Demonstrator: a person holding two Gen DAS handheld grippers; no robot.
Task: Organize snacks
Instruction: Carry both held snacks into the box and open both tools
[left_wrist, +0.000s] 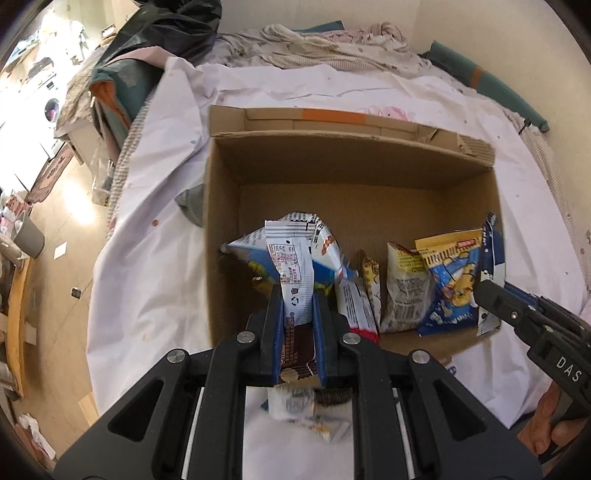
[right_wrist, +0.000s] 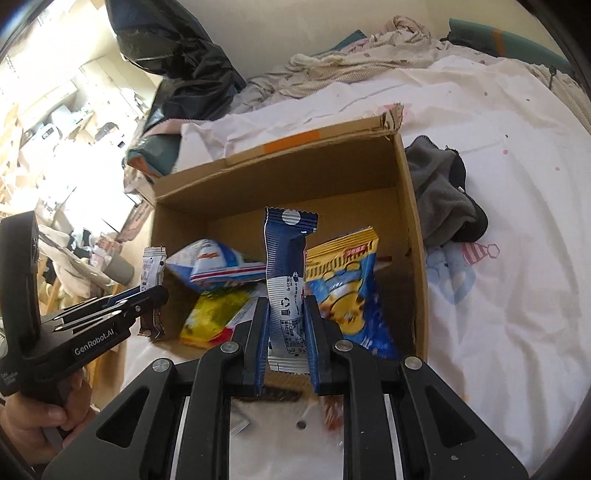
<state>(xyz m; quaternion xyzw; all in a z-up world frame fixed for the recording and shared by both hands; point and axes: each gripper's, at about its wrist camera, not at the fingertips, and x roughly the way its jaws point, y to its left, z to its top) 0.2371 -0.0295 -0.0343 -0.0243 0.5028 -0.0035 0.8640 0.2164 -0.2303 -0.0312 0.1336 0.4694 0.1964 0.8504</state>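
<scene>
Both clamped on a snack, over the near edge of cardboard box (left_wrist: 221, 177).
L gripper (left_wrist: 298, 314) pinched tight on brown/white wafer pack (left_wrist: 293, 273); R gripper (right_wrist: 286, 325) same on blue/white bar (right_wrist: 286, 280), both upright. Only R view shows grey cloth (right_wrist: 443, 192) outside box's right wall; only L view shows loose wrappers (left_wrist: 314, 417) on white sheet (left_wrist: 147, 258) under jaws. Inside: yellow/blue chip bag (left_wrist: 452, 280), small packs along near wall; far half of box floor bare.
</scene>
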